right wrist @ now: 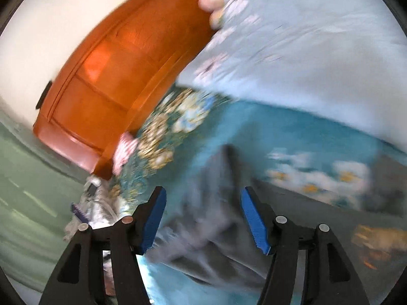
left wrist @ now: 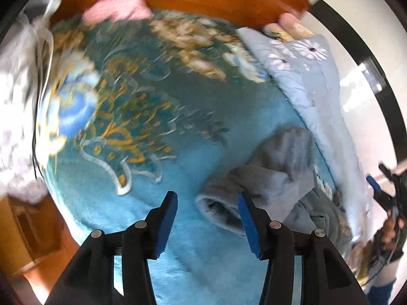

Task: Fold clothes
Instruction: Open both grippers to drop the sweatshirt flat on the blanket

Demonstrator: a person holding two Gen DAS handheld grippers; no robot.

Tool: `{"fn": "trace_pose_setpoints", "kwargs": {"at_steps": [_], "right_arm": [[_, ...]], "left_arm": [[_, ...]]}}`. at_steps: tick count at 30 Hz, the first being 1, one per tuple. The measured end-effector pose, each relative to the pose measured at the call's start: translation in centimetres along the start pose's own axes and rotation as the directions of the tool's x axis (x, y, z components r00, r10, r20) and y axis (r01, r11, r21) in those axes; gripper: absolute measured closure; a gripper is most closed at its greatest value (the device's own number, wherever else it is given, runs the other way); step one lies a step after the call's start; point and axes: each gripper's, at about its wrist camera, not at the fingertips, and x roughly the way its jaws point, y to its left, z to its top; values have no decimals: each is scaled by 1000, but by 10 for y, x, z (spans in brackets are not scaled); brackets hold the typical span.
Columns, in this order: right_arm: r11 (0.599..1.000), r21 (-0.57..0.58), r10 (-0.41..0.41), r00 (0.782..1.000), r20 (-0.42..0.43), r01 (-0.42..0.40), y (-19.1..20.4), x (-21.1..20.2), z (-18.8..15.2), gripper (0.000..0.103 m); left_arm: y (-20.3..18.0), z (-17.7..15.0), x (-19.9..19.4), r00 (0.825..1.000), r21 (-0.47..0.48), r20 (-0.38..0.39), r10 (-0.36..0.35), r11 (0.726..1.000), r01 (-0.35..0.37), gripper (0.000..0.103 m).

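The left gripper [left wrist: 207, 223] hangs with its jaws spread wide and nothing between them, its right pad just at the edge of a rumpled grey garment [left wrist: 269, 178]. The right gripper [right wrist: 203, 218] is likewise spread and empty, poised low over the same garment [right wrist: 216, 218], which from this side shows as a dark, smeared heap. The garment lies bunched on a teal blanket [left wrist: 157, 132], with one rolled opening facing the left gripper and a flap standing up behind it. It is neither flat nor folded as it lies.

Both views are blurred, so where the cloth's edges run is hard to tell, and that is the main hazard: a jaw closing on a guess could take a thick wad of several layers, or catch the plush blanket along with the garment and drag both. A hold on the rolled opening alone would likely lift one layer and leave the rest twisted. Should the two grippers take uneven points, the cloth would hang skewed and any fold would come out crooked.

Further off, a pale blue quilt [left wrist: 313, 84] lies alongside the garment, near enough to snag a swinging sleeve or hem. Beyond it stand the wooden headboard [right wrist: 119, 76] and a pink cloth [left wrist: 119, 10], well clear of the work.
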Motion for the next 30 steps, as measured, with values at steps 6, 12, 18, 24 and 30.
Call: {"fn": "trace_pose_setpoints", "kwargs": {"at_steps": [6,12,18,24,30], "right_arm": [[973,137,-185,983,5,183,-80,-76,-103,39],[933,279,-240,971,14,226,-122,-129,-166,39],[904,353,-271,962,41,240,-144,-155,-185,39],[882,412,-266,963,31,230,-163,-146,-187,39],[876,430,-247,969,14,217,-169,-125,-187,39]], "left_arm": [[-124,-2,52,999,317,-40,9,948,4,45],[-215,-6,132,987,552,-48,155,828,-103,45],[-236,-8,182,962,648,-14,273,735,-199,46],[-218,6,177,979,602,-28,204,785,-146,98],[-190,60,129,987,513,83,139,843,-162,99]]}}
